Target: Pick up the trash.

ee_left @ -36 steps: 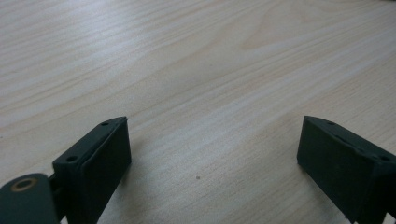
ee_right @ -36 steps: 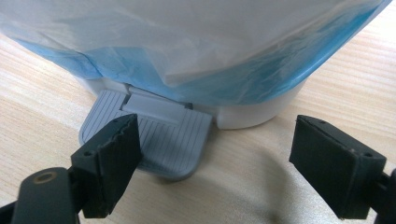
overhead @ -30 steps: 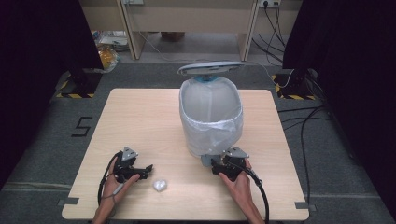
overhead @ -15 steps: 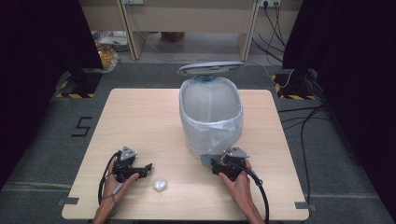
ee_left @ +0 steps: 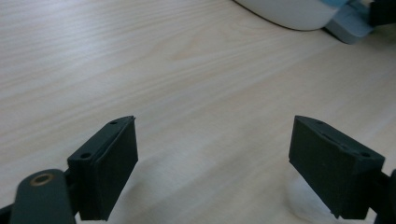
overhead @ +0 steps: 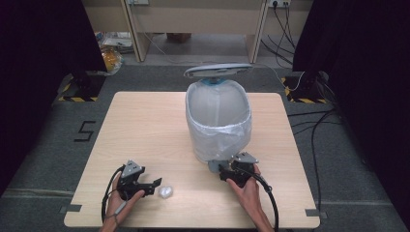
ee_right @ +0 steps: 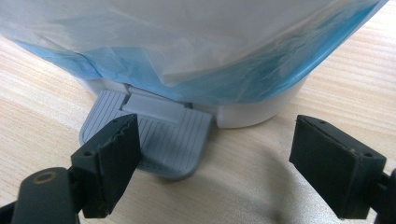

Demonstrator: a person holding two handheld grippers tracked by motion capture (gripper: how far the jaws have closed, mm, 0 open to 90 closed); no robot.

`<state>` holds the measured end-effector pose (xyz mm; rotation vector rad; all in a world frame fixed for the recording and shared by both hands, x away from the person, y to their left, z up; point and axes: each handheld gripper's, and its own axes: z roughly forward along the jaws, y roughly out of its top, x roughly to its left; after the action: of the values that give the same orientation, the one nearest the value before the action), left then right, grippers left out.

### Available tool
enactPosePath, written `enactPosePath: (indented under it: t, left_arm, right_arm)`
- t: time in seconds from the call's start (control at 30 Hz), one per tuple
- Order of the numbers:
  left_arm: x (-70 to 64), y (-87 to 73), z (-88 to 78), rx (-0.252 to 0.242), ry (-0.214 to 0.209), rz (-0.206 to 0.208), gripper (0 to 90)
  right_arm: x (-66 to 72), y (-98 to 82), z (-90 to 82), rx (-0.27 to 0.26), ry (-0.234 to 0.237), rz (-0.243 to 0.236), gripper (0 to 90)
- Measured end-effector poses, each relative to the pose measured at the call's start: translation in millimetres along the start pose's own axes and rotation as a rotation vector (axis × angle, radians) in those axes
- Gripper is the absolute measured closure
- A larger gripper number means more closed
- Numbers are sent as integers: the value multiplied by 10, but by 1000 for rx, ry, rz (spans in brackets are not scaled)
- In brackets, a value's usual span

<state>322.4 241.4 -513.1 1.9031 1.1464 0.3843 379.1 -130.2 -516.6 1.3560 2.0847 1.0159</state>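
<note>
Landmark for these notes: the pedal bin point(overhead: 218, 121) standing mid-counter.

Nearest my edge of the counter point(overhead: 145, 125), well to the left of the bin, I am seeing the left hand-held gripper point(overhead: 155, 183) lying low in the person's left hand point(overhead: 121, 200). Its jaws are standing wide apart with nothing between them; they have just been closing a little from their widest. In the left gripper view the two black jaws are framing bare wood, and the bin's white base point(ee_left: 289, 11) with its grey pedal point(ee_left: 348, 23) is sitting far off at the top right.

Just beyond the left jaws, on the side toward the bin, a small white crumpled wad point(overhead: 166, 192) is lying on the counter, apart from the bin and not touched by either jaw as far as I can tell.

The right hand-held gripper point(overhead: 223, 171) is sitting right at the foot of the bin, held by the right hand point(overhead: 246, 186). Its jaws are also standing open, gripping nothing. In the right gripper view the ribbed grey pedal point(ee_right: 154, 140) is lying just ahead of the left-side jaw, partly covered by it.

Beyond that, the bin is showing a translucent white liner point(overhead: 220, 137) folded over its rim, blue beneath it, and its lid point(overhead: 217, 71) is standing raised at the far side.
</note>
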Motion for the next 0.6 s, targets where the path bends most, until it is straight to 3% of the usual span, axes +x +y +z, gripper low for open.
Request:
enactPosePath:
  t: [0.23, 0.33, 0.47, 0.6]
  left_arm:
    - [-243, -79, -88, -32, -26, 36, 151]
    - [-283, -94, -72, -33, -32, 41, 151]
    - [-365, -115, -17, -8, -44, 66, 152]
    - [-392, -142, 42, 24, -44, 77, 217]
  right_arm:
    - [2, 0, -1, -3, -3, -10, 163]
    - [2, 0, -1, -2, -3, -8, 163]
    - [1, 0, -1, -2, -2, -8, 163]
    - [2, 0, -2, -3, -3, -11, 163]
